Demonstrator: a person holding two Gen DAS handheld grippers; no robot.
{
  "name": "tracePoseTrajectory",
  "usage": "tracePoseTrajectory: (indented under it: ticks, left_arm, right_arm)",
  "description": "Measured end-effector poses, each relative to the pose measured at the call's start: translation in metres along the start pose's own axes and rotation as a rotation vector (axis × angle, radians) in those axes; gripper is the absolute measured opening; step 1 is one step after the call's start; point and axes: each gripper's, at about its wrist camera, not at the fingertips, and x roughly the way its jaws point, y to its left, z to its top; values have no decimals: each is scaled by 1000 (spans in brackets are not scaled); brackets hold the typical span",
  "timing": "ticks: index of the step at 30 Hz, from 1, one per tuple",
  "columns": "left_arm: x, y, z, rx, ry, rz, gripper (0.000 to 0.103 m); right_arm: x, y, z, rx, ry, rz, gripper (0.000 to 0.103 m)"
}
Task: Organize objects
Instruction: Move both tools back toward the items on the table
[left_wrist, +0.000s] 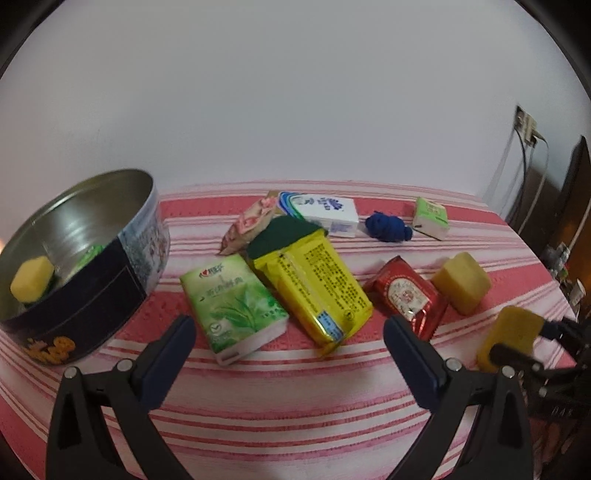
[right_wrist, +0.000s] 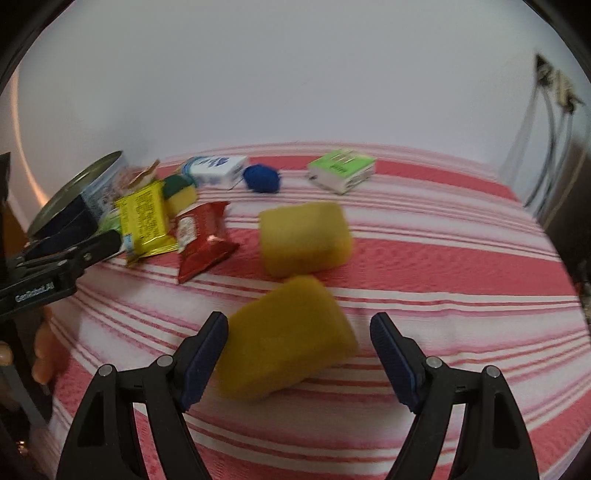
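Note:
A round metal tin (left_wrist: 92, 266) stands at the left of the striped table and holds a yellow sponge (left_wrist: 31, 282). My left gripper (left_wrist: 288, 343) is open and empty, just short of a green tissue pack (left_wrist: 232, 306) and a yellow packet (left_wrist: 317, 284). My right gripper (right_wrist: 299, 339) is open with a yellow sponge (right_wrist: 288, 339) lying between its fingers; the left finger is close to it, the right finger apart. A second yellow sponge (right_wrist: 304, 238) lies just beyond. The right gripper also shows in the left wrist view (left_wrist: 524, 343).
A red packet (left_wrist: 406, 295), a blue yarn ball (left_wrist: 388, 227), a white and blue box (left_wrist: 328, 212), a small green box (left_wrist: 430, 218), a pink packet (left_wrist: 251, 225) and a green-topped sponge (left_wrist: 280, 236) lie on the cloth. Cables hang on the wall at right (left_wrist: 524, 147).

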Motion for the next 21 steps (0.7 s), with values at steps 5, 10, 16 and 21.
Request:
tracePoseTrajectory:
  ticks: [5, 10, 16, 21]
  left_arm:
    - [11, 8, 3, -76, 35, 13, 102]
    - [16, 3, 7, -91, 24, 22, 102]
    - [30, -13, 17, -59, 27, 33, 100]
    - [39, -23, 22, -67, 35, 34, 92]
  right_arm:
    - [14, 15, 0, -75, 66, 1, 82]
    - [13, 20, -2, -97, 61, 11, 72]
    - [6, 21, -3, -100, 24, 64, 36]
    - [2, 19, -3, -93, -5, 91, 35]
